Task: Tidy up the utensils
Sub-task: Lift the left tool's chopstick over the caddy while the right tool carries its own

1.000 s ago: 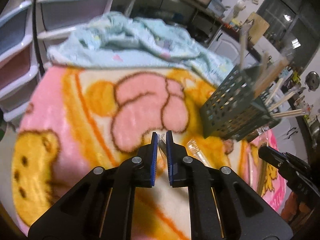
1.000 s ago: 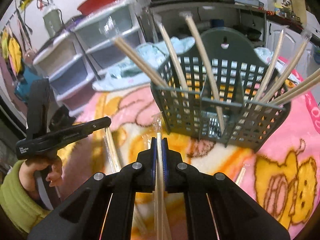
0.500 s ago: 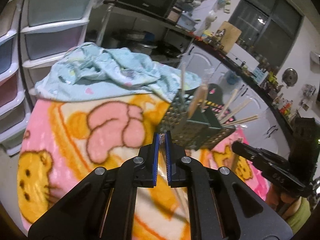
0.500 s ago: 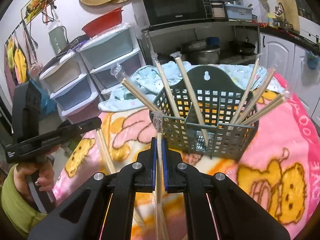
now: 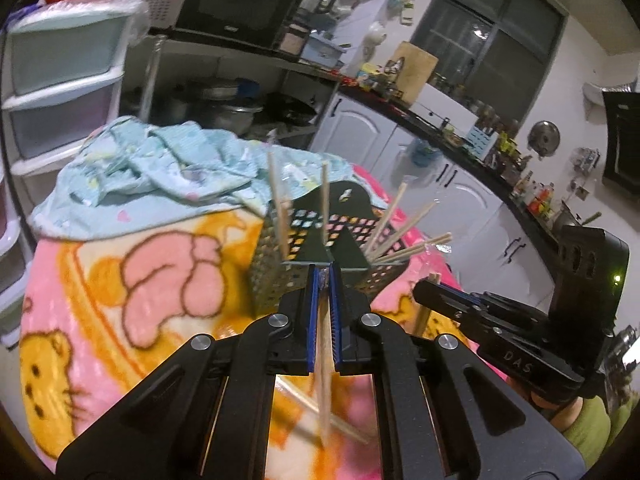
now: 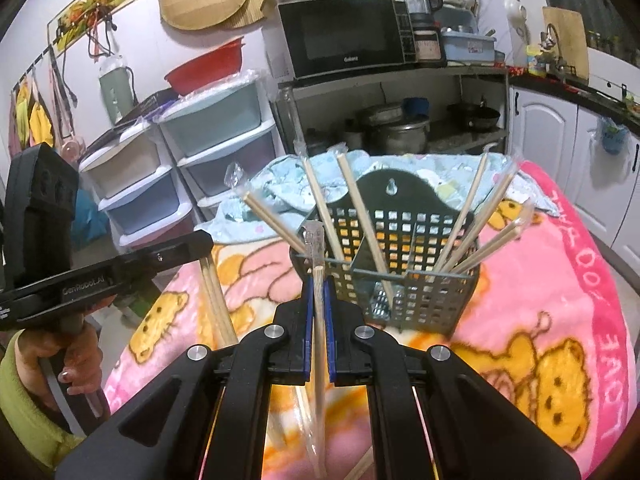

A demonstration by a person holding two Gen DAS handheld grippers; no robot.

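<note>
My left gripper (image 5: 324, 276) clamped on a wrapped chopstick (image 5: 322, 376), my right gripper (image 6: 318, 280) clamped on another wrapped chopstick (image 6: 319, 344), both just before the green utensil basket (image 6: 420, 296), upright on the pink cartoon blanket (image 6: 560, 280), more chopsticks (image 6: 476, 216) leaning inside.

Left gripper (image 5: 324, 276) and right gripper (image 6: 319, 280): jaws closed, each clamping a thin wrapped wooden chopstick, both angled downward.
</note>
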